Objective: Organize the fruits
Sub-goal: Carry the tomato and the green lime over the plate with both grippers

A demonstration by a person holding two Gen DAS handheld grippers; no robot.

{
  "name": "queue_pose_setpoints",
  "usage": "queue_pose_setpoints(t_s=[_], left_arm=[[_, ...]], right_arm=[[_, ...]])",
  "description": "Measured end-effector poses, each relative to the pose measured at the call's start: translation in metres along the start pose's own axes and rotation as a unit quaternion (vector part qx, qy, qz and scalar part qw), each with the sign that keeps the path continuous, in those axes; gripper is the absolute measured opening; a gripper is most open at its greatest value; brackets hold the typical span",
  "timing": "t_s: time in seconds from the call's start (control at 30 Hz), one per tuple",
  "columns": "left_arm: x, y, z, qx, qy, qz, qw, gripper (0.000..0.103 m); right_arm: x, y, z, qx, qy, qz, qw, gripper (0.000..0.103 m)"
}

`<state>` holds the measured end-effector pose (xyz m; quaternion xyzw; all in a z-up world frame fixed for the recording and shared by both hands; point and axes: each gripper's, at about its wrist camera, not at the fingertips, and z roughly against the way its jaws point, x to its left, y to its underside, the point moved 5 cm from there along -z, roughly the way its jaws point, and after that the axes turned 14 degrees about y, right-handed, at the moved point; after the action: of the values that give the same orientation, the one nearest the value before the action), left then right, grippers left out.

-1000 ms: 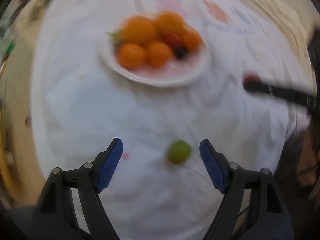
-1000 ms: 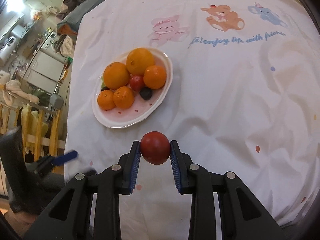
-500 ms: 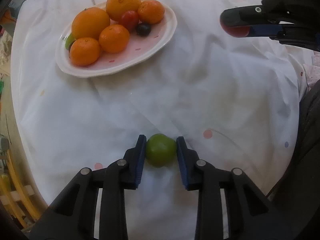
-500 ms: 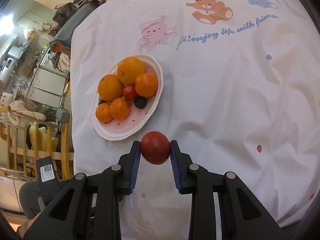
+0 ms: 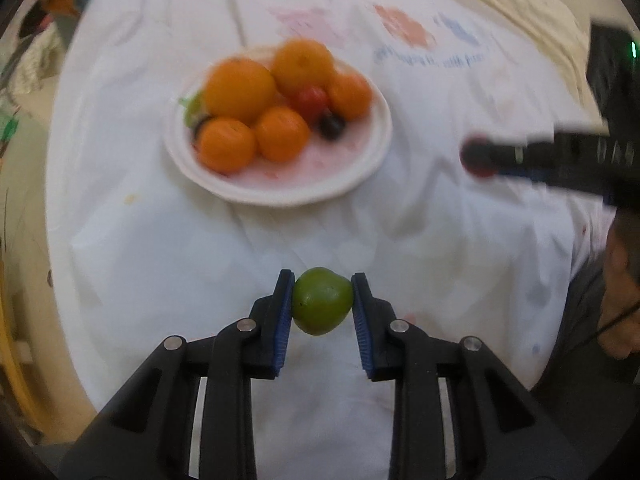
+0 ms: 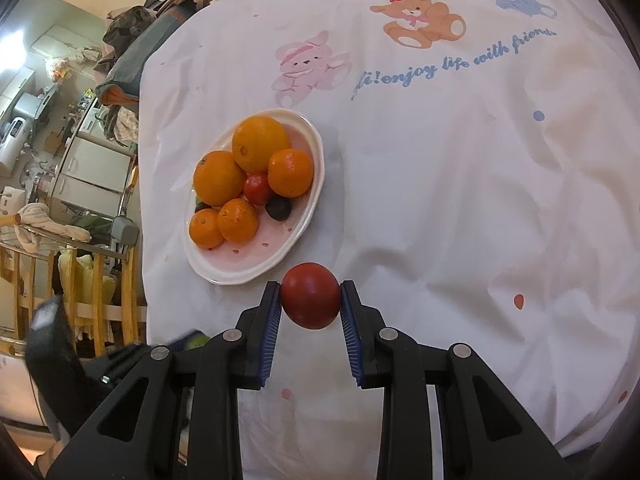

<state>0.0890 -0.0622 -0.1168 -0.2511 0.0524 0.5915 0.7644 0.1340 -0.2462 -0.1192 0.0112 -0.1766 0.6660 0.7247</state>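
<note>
My left gripper (image 5: 322, 307) is shut on a green fruit (image 5: 322, 300) and holds it above the white cloth, in front of the plate (image 5: 360, 176). My right gripper (image 6: 310, 301) is shut on a red fruit (image 6: 310, 295) just off the near rim of the pink and white plate (image 6: 298, 236). The plate holds several oranges (image 6: 260, 148), a small red fruit (image 6: 257, 188), a dark fruit (image 6: 279, 209) and a green one half hidden at the left. The right gripper with its red fruit also shows blurred in the left wrist view (image 5: 478, 158).
A white tablecloth (image 6: 460, 200) with cartoon animals and blue lettering covers the round table. Wooden chairs (image 6: 100, 280) and kitchen clutter stand beyond the table's left edge. A person's body sits at the right edge in the left wrist view (image 5: 600, 300).
My left gripper closed on the green fruit and lifted it off the cloth. My right gripper kept its hold on the red fruit and drew back and up a little.
</note>
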Motion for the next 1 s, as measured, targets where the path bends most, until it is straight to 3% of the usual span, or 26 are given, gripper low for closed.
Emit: queue_pose_setpoints(t_s=[0.23, 0.53, 0.73, 1.0], left_arm=[[0.032, -0.012, 0.033, -0.067, -0.019, 0.055, 0.9961, 0.025], [0.052, -0.015, 0.056, -0.113, -0.041, 0.105, 0.9872, 0.025], [0.056, -0.015, 0.058, -0.111, -0.046, 0.118, 0.9857, 0.025], [0.062, -0.016, 0.058, -0.108, -0.048, 0.129, 0.9846, 0.025]], right_arm=[[0.004, -0.003, 0.014, -0.017, -0.012, -0.008, 1.000, 0.031], [0.023, -0.020, 0.035, -0.036, -0.031, 0.005, 0.999, 0.031], [0.039, -0.035, 0.021, -0.020, -0.043, 0.019, 0.999, 0.031], [0.059, -0.045, -0.032, 0.033, -0.036, 0.038, 0.998, 0.031]])
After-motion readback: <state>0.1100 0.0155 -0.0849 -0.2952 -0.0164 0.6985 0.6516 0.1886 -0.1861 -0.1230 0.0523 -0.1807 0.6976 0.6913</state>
